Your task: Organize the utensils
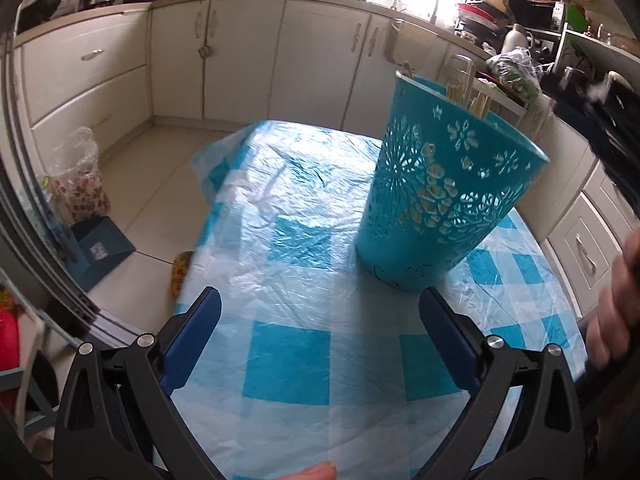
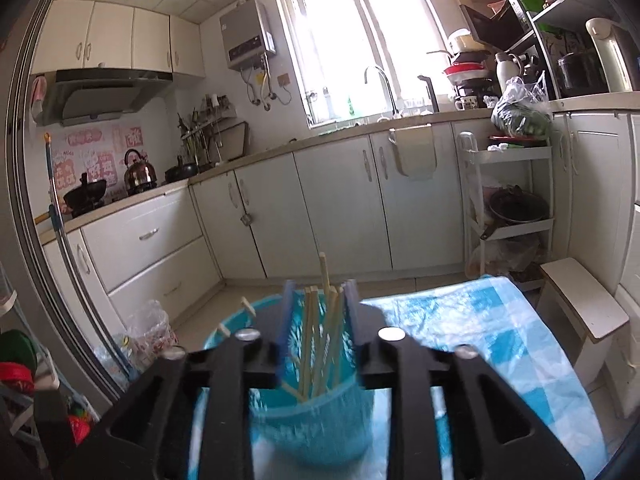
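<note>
We count one teal cut-out basket (image 1: 448, 196) at about one o'clock on one blue-checked table cover (image 1: 288, 344). Inside it stands one bundle of wooden chopsticks (image 2: 320, 332); they overlap and blur too much for us to number. At eleven o'clock we see one kettle (image 2: 138, 170).

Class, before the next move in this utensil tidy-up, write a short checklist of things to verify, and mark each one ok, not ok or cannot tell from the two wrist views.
1. Teal holder upright on the checked tablecloth: ok.
2. Chopsticks inside holder: ok.
3. Left gripper open, empty: ok.
4. Right gripper released from chopsticks: cannot tell; blurred.
5. More utensils left to sort: cannot tell.
</note>
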Motion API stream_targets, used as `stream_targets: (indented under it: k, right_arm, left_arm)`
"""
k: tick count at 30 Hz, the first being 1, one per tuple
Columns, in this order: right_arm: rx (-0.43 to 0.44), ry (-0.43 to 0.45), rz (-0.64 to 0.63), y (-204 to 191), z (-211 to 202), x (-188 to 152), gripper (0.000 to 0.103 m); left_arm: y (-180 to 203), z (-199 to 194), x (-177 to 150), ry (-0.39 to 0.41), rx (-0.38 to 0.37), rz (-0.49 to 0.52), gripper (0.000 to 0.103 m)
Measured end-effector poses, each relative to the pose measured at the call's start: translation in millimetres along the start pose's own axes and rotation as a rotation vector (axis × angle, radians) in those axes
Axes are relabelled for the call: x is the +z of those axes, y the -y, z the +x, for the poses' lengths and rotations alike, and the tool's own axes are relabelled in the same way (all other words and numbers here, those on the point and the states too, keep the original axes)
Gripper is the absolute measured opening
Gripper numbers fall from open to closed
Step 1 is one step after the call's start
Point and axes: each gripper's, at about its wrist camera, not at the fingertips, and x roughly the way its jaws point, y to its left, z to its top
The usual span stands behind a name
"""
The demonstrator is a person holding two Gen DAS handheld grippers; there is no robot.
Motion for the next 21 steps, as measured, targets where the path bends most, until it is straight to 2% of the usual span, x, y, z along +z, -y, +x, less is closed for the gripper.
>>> stream_targets:
  k: [2, 4, 8, 10, 14, 16, 21]
  right_arm:
    - [-0.005, -0.019, -0.01, 0, -10, -5, 0.043]
    - [-0.02, -0.037, -0.017, 0, -17, -8, 0.054]
    - [-0.039, -0.07, -0.012, 2, -29, -12, 0.061]
    - [-0.053, -0.083, -0.005, 4, -35, -14, 0.07]
    - [-0.078, -0.107, 0.003, 7, -49, -16, 0.082]
    - [-0.083, -0.115, 0.003, 6, -58, -17, 0.091]
    - [-0.102, -0.128, -0.029, 1, -82, -17, 0.095]
  left_arm:
    - [3, -8, 2, 0.004, 0.022, 0.007, 0.095]
    - [7, -18, 2, 0.012, 0.033, 0.022, 0.095]
    - [15, -35, 4, 0.026, 0.061, 0.047, 0.095]
    - [18, -43, 4, 0.028, 0.055, 0.056, 0.095]
    - [26, -65, 4, 0.034, 0.057, 0.099, 0.095]
    - [29, -76, 5, 0.047, 0.062, 0.115, 0.095]
    - [33, -111, 8, 0.078, 0.055, 0.13, 0.095]
